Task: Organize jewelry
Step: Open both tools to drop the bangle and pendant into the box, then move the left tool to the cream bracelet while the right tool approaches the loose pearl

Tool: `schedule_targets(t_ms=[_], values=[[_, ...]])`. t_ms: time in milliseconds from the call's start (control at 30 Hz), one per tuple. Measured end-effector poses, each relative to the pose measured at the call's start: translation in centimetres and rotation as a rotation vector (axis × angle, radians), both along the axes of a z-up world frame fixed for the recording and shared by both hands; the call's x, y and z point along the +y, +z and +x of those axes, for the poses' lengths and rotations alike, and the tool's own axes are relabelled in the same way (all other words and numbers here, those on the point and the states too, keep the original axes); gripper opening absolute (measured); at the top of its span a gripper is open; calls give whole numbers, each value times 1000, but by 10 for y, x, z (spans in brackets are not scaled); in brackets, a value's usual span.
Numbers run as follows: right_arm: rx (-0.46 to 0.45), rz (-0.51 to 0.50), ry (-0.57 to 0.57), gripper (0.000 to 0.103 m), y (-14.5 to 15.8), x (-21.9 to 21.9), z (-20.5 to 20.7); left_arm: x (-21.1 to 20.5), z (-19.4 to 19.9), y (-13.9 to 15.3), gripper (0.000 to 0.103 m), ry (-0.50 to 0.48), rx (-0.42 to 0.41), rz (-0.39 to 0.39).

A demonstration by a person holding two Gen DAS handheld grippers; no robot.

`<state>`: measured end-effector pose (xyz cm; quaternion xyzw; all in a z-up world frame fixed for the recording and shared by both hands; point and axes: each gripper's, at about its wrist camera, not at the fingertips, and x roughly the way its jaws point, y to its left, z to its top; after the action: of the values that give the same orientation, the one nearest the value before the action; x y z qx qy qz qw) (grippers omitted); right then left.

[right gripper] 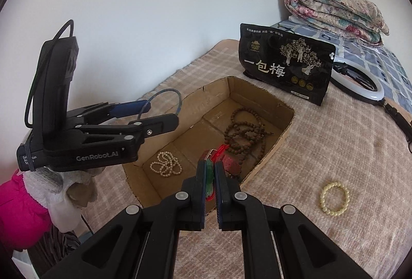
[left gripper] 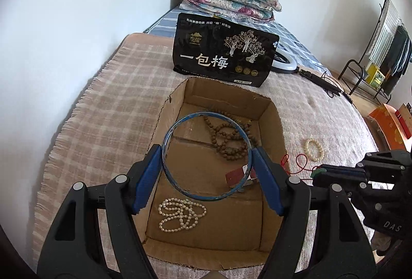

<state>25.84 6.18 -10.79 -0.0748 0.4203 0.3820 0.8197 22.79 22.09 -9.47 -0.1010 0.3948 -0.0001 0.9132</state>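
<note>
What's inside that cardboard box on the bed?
Inside the cardboard box lie a brown bead strand, a white pearl necklace and a red pouch. The right gripper covers part of the pouch and the floor near it.

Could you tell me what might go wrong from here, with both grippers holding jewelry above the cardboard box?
1. The left gripper clamps the blue bangle only at two points on its rim; it might twist out and land outside the cardboard box.
2. The red cord trails from the green pendant in the right gripper and could snag the box wall.
3. The dropped bangle may tangle with the brown bead necklace.
</note>
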Motion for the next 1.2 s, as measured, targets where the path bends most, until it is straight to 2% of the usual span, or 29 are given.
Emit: schedule_targets(t_ms=[433,467,500,567,633,767,1067,1200], values=[[54,-17,51,5,-22,15,-4,2,23,-12,73,23,19,-12],[60,-19,53,8,-23,16,-3,3,24,-12,74,27,21,-15],[60,-20,51,20,-24,15,-4,4,24,-12,75,32,22,-20],[57,-20,47,36,-26,15,-3,5,25,-12,77,40,22,-26],[56,-23,48,38,-26,14,-4,6,25,-12,81,45,21,-26],[37,-31,28,63,-26,11,-3,8,24,-10,82,50,16,-23],[34,-33,6,71,-24,6,-3,6,21,-5,82,48,10,-14],[32,-38,-11,80,-23,0,-4,1,17,2,82,48,1,-3]])
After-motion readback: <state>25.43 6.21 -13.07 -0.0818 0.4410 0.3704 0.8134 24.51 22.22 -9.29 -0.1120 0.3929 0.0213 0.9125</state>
